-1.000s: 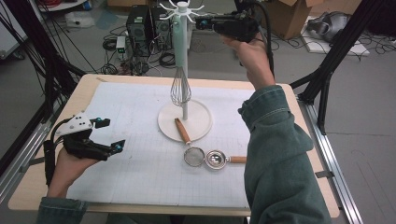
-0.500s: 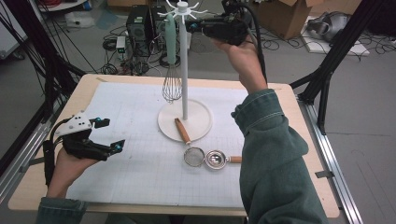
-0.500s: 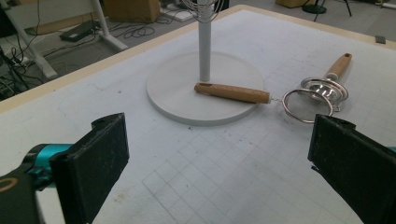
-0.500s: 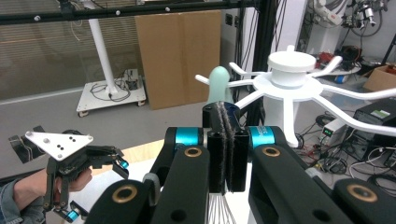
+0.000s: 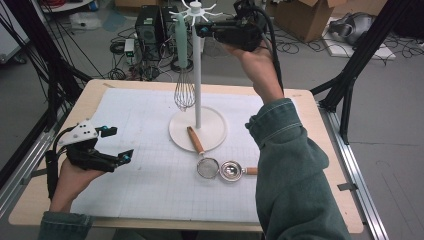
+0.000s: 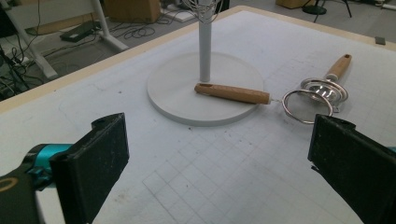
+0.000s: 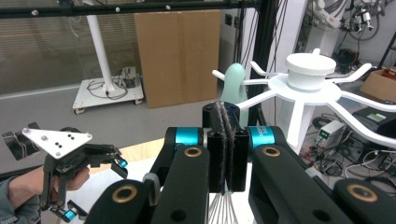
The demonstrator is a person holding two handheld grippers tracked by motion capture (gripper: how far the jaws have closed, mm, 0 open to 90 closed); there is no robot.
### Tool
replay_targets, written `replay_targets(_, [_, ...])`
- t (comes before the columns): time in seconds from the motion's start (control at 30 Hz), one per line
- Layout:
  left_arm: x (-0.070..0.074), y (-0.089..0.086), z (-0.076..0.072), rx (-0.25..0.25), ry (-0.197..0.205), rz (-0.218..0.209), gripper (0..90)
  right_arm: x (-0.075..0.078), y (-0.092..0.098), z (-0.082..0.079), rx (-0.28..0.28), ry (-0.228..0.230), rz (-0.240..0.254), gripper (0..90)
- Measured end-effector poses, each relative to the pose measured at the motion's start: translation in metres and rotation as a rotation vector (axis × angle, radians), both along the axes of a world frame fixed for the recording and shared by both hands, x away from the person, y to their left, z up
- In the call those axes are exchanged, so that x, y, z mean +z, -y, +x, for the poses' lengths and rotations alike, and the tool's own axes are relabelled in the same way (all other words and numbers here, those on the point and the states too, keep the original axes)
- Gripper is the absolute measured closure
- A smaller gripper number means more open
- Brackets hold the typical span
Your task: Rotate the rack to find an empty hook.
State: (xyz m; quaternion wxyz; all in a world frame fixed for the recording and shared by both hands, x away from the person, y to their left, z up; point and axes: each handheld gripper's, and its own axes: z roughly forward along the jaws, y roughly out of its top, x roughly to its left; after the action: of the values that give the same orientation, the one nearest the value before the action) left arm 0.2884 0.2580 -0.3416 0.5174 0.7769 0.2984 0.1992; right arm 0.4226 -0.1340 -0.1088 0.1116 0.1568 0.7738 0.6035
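1. Right gripper (image 7: 223,112): jaws clenched, pads pressed flat together, nothing visible between them. Held high at the top of the white rack (image 7: 308,70), beside its spoke arms.
2. Whisk (image 5: 183,75): hangs from a rack arm on the left of the pole, mint handle up, wire head down, clear of the counter (image 5: 30,205) and just above the rack's round base. Wires show just below the clenched jaws in the right gripper view; contact cannot be told.
3. Handling, as judged: light; handle likely soft-coated and easy to grip; wire loops springy, apt to deform if squeezed. Best hold on the handle's mid-length, not the wires. Prone to swing on its hook if nudged.
4. Left gripper (image 6: 215,154): jaws released, wide apart, empty, low over the counter's left side, well apart from the rack.
5. Mesh strainer (image 5: 207,167): wooden handle resting across the rack base, bowl on the counter, apparently empty.
6. Small metal strainer (image 5: 231,170): touching the first, also apparently empty.
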Motion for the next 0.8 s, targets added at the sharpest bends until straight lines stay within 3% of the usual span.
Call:
replay_targets(0.1, [0.0, 0.0, 0.0, -0.006, -0.004, 0.0, 5.7, -0.002, 0.005, -0.003, 0.005, 0.003, 0.01, 88.9])
replay_targets(0.43, [-0.003, -0.001, 0.003, -0.008, -0.014, -0.003, 5.7, -0.016, 0.022, -0.017, -0.009, -0.014, 0.033, 64.6])
replay_targets(0.67, [-0.003, -0.002, 0.003, -0.006, -0.021, -0.007, 5.7, -0.034, 0.029, -0.023, -0.046, -0.046, 0.024, 46.0])
replay_targets(0.8, [-0.002, -0.001, 0.003, -0.013, -0.02, -0.003, 5.7, -0.047, 0.032, -0.029, -0.052, -0.066, 0.006, 41.9])
